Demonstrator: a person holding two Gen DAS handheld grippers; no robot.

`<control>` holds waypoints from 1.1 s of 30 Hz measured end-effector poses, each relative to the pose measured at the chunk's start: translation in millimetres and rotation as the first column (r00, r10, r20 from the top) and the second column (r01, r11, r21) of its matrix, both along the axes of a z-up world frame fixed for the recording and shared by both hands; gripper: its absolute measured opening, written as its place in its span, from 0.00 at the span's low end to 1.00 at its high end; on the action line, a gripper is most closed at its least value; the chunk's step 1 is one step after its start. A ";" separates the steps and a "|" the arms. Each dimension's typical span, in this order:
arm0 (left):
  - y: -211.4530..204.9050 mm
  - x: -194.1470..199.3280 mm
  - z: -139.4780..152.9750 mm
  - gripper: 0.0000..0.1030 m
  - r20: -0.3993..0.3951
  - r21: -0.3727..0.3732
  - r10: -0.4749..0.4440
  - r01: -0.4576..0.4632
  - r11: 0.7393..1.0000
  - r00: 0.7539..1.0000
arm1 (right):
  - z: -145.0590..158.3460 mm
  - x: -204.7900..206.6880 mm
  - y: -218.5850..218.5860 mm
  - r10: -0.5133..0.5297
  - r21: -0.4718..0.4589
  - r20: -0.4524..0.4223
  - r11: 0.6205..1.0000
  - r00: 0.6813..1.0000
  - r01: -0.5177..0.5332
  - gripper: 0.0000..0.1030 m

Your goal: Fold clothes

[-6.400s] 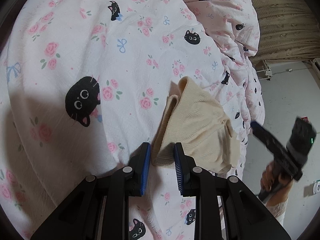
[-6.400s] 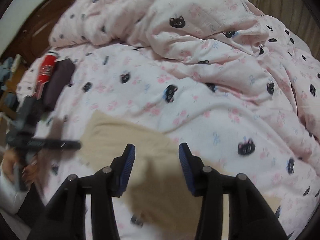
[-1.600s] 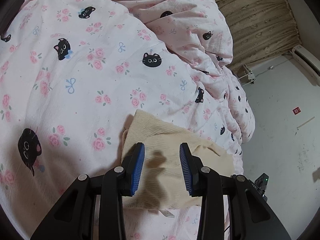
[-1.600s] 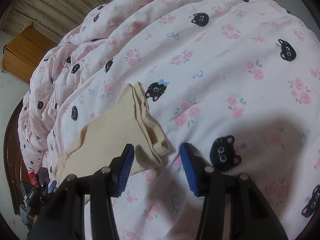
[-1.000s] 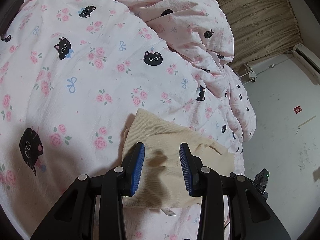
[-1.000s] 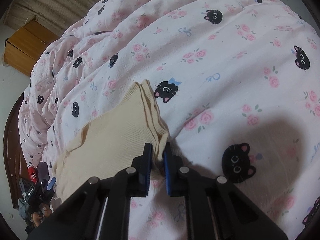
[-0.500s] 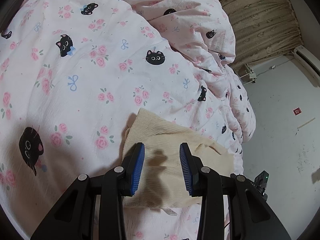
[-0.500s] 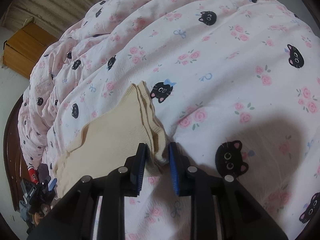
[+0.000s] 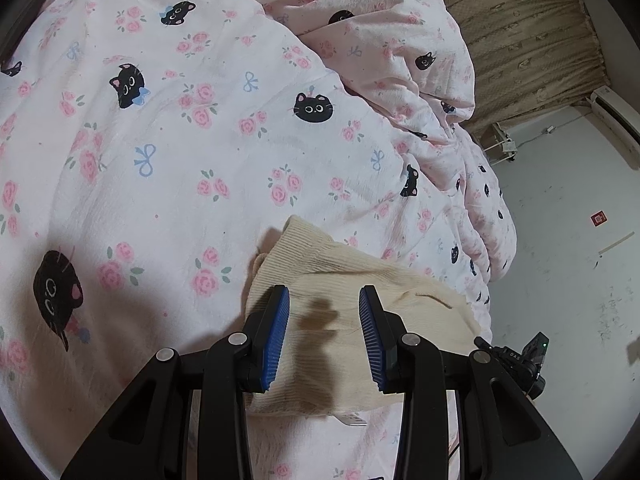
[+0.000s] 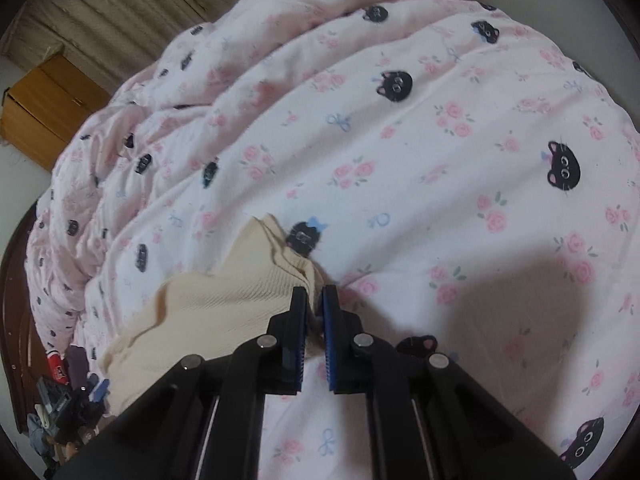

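Observation:
A cream ribbed garment lies folded on the pink duvet near the bed's edge. My left gripper hovers just above its near part, open, with its shadow on the cloth and nothing between its blue pads. In the right wrist view the same garment spreads to the left. My right gripper has its jaws closing to a narrow slit, and the garment's layered corner is pinched between them and slightly lifted. The garment's near edge is hidden under both grippers' bodies.
The pink duvet with black cat faces covers the bed and is bunched up at the far side. The bed drops off to a grey floor. A wooden cabinet stands beyond the bed, and a red can lies among clutter.
The right jaws parted a little around the garment's corner, then came together on it again. The left gripper has stayed where it was, open.

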State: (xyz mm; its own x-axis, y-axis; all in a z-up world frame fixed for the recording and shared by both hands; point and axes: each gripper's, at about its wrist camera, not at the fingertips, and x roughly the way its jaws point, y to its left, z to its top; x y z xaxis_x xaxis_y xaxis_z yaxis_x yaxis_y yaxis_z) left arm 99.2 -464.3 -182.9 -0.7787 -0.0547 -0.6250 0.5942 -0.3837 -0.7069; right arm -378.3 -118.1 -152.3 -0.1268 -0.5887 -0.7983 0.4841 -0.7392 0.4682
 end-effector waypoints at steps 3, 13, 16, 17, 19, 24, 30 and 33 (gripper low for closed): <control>0.0 0.4 0.2 0.31 -0.001 0.001 0.000 0.000 1.000 1.000 | -11.7 2.9 -8.0 0.022 0.037 0.026 0.999 0.999 -0.023 0.13; -4.2 6.4 5.0 0.31 -0.049 0.009 0.031 -0.031 0.999 0.998 | 69.6 85.2 -58.2 0.205 0.148 -0.453 0.977 0.868 -0.153 0.38; -7.5 13.7 7.9 0.31 -0.074 0.017 0.061 -0.060 0.998 0.995 | 74.2 130.9 -103.7 0.381 0.178 -0.445 0.925 0.811 -0.336 0.36; -8.5 16.5 8.6 0.31 -0.082 0.024 0.069 -0.067 0.997 0.994 | 74.8 145.7 -118.3 0.431 0.185 -0.441 0.902 0.787 -0.390 0.36; -9.4 24.2 9.8 0.31 -0.093 0.041 0.092 -0.088 0.995 0.991 | 75.8 175.2 -147.4 0.527 0.198 -0.430 0.847 0.733 -0.493 0.36; -6.5 43.3 13.3 0.31 -0.059 0.037 0.119 -0.117 0.992 0.991 | 71.7 241.2 -220.4 0.734 0.173 -0.332 0.665 0.593 -0.726 0.36; 2.6 37.6 10.9 0.31 0.072 0.016 0.016 -0.018 1.000 0.997 | 56.0 286.3 -283.6 0.869 0.235 -0.240 0.485 0.434 -0.842 0.35; 9.5 31.8 7.7 0.31 0.140 0.002 -0.039 0.039 0.999 0.989 | 48.9 294.7 -304.2 0.904 0.230 -0.178 0.423 0.389 -0.876 0.36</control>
State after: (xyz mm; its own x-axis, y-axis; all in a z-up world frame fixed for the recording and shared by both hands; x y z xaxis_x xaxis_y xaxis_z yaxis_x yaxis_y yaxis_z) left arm 131.0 -454.8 -175.2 -0.6855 -0.0270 -0.7276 0.6717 -0.4091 -0.6176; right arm -83.7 -422.3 -103.4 0.2406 -0.4163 -0.8768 0.9690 0.1558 0.1919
